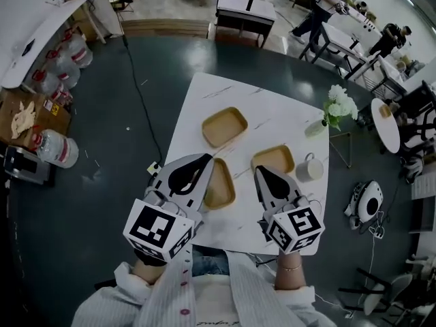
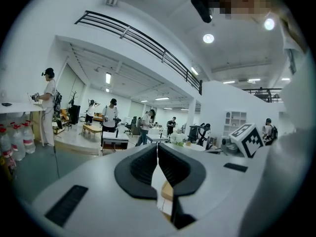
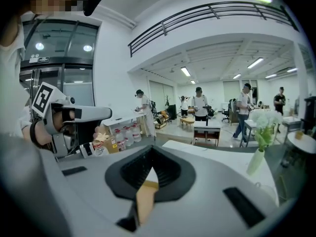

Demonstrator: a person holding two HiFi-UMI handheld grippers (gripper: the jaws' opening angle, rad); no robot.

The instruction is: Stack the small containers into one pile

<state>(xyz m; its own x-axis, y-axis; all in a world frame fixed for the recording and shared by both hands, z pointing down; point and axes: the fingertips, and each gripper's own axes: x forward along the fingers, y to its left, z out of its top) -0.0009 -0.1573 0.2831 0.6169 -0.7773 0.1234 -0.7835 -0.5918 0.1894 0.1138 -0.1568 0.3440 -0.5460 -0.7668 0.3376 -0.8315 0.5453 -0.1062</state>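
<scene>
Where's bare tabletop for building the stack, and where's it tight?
Bare: the stretch of table between the far container and the vase, plus the strip along the far edge. Crowded: the near half, where the near-left container, near-right container and mug sit close under the left tool and right tool.

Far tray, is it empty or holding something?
Empty: the head view shows only the bare tan floor of the far tray, nothing inside.
</scene>
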